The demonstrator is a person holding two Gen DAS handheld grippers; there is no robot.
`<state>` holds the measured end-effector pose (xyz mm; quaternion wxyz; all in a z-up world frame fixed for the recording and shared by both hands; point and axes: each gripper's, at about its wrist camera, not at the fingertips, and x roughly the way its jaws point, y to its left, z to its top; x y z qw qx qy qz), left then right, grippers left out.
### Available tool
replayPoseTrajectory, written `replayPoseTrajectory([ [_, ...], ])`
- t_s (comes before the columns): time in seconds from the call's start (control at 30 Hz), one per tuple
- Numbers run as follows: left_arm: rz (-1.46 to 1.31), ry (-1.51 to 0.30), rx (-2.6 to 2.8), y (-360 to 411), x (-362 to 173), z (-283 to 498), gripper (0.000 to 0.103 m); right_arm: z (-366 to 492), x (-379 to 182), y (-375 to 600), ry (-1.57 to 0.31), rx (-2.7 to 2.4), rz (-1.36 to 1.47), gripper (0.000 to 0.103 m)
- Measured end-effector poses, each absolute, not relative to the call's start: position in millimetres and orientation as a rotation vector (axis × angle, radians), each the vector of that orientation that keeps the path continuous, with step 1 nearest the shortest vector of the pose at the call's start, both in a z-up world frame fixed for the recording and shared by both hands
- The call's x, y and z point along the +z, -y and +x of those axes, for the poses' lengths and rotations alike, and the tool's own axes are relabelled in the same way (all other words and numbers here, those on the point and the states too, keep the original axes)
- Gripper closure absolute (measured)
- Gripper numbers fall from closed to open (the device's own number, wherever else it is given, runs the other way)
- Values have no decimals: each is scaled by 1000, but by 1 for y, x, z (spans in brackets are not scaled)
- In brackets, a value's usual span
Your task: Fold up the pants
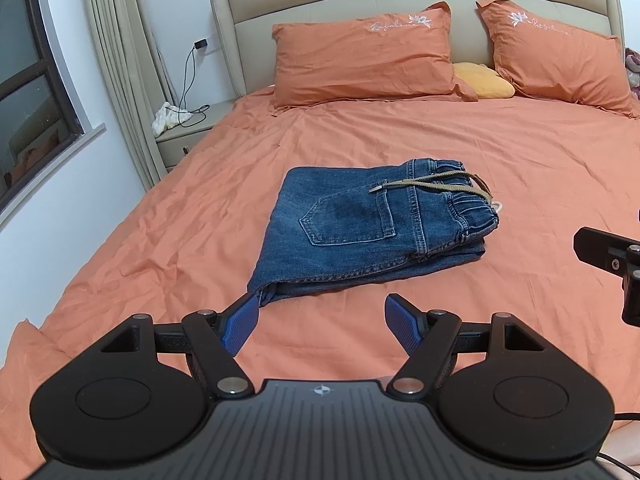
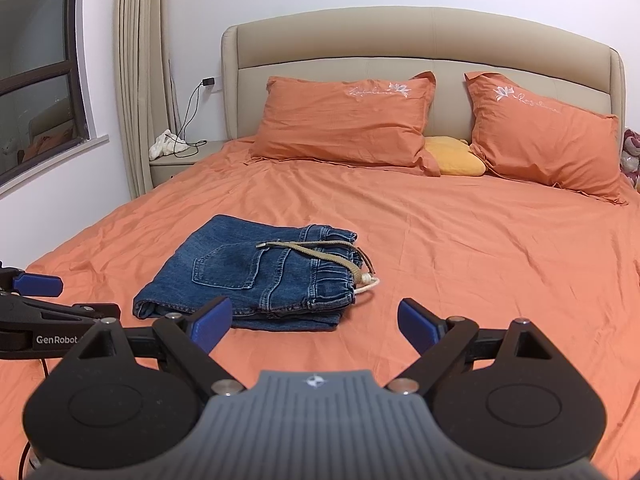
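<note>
Pants (image 1: 360, 232) folded on bed, just beyond spread, empty fingers (image 1: 242, 328).

pants (image 1: 360, 224): blue denim, woven cord drawstring (metal-tipped)
sheet (image 1: 520, 184) under pants: matt creased orange cloth
gripper pads (image 1: 240, 330): ribbed blue

Well ahead of the claw we see two orange pillows (image 2: 344, 120) (image 2: 544, 136) leaning against a beige padded headboard (image 2: 400, 40), with a small yellow cushion (image 2: 456, 158) tucked between them. The orange sheet (image 2: 480, 248) spreads wrinkled across the bed. Ahead to the left we find a nightstand (image 2: 180, 162) bearing a white cloth (image 2: 164, 146) and a black charger cable (image 2: 192, 120), beside beige curtains (image 2: 140, 80) and a dark window (image 2: 36, 68).
</note>
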<state>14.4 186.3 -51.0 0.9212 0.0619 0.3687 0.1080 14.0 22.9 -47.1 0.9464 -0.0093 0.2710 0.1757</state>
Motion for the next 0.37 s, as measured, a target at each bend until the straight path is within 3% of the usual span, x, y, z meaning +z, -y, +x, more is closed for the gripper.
replayPoseTrajectory([
  [0.37,137,-746,208,-187,-49,16,18,16,-47,-21,-554,351,-12,17],
])
